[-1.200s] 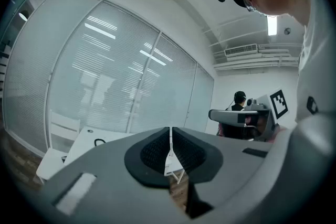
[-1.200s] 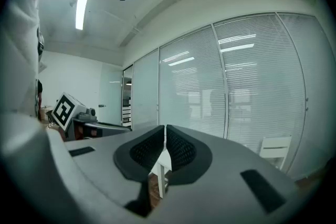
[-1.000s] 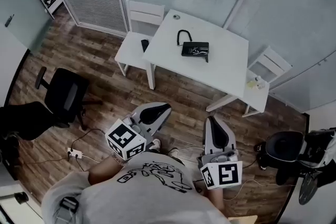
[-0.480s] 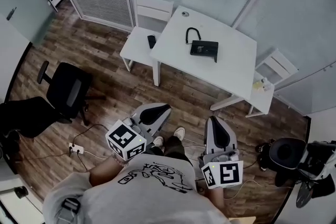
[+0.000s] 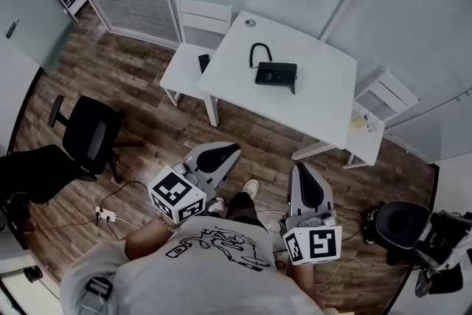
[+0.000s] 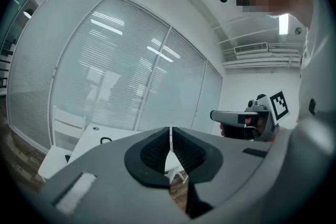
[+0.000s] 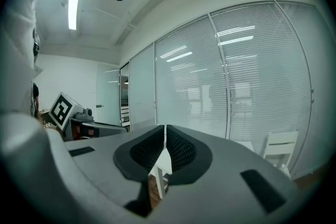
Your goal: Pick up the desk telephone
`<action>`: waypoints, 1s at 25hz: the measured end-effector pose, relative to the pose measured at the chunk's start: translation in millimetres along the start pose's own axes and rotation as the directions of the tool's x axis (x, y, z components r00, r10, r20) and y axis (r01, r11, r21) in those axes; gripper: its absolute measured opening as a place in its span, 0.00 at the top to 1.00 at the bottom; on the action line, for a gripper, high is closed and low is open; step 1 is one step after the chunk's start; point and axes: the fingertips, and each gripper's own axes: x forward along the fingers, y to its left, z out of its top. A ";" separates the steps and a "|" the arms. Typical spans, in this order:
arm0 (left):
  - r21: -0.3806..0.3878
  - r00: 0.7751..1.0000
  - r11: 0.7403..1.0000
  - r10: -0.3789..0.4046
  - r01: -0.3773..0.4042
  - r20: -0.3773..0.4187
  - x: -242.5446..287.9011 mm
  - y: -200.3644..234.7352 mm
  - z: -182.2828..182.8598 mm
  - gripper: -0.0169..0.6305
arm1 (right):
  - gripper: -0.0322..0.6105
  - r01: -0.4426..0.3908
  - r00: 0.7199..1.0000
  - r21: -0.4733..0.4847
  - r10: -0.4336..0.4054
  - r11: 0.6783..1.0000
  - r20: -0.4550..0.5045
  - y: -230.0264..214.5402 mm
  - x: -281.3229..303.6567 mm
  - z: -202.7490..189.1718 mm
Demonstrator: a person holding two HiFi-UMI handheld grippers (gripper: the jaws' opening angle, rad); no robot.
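Observation:
A black desk telephone (image 5: 276, 74) with a curled black cord (image 5: 258, 51) lies near the middle of the white table (image 5: 317, 99), well ahead of me. My left gripper (image 5: 221, 153) is held low in front of my body, shut and empty, its tip pointing toward the table. To its right my right gripper (image 5: 301, 175) is also shut with nothing in it. In the left gripper view the jaws (image 6: 170, 136) meet, and the table's corner with the cord (image 6: 106, 140) shows far off. The right gripper's jaws (image 7: 165, 136) are pressed together too.
A white chair (image 5: 193, 48) with a small dark object (image 5: 203, 63) on its seat stands at the table's left; another white chair (image 5: 372, 114) at its right. A black office chair (image 5: 88, 136) stands at left, another (image 5: 402, 221) at right. Cables and a power strip (image 5: 103, 215) lie on the wood floor. Glass walls with blinds behind.
The view swung across the table and back. A shoe now shows on the floor between the grippers. Both grippers stay shut and keep their places in the view.

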 end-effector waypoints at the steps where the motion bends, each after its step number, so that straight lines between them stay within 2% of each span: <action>1: 0.003 1.000 1.000 -0.005 0.005 0.001 13.0 -1.3 2.6 0.95 | 0.93 0.005 1.000 0.002 -0.005 1.000 0.002 -12.7 2.4 1.1; 13: 0.009 1.000 1.000 -0.013 0.013 0.006 141.5 -20.8 22.2 0.95 | 0.93 0.012 1.000 -0.009 -0.012 1.000 0.019 -144.0 23.0 15.3; 25: -0.018 1.000 1.000 0.008 -0.008 -0.018 194.3 4.0 20.9 0.95 | 0.93 0.004 1.000 0.026 -0.004 1.000 -0.007 -190.6 58.5 4.1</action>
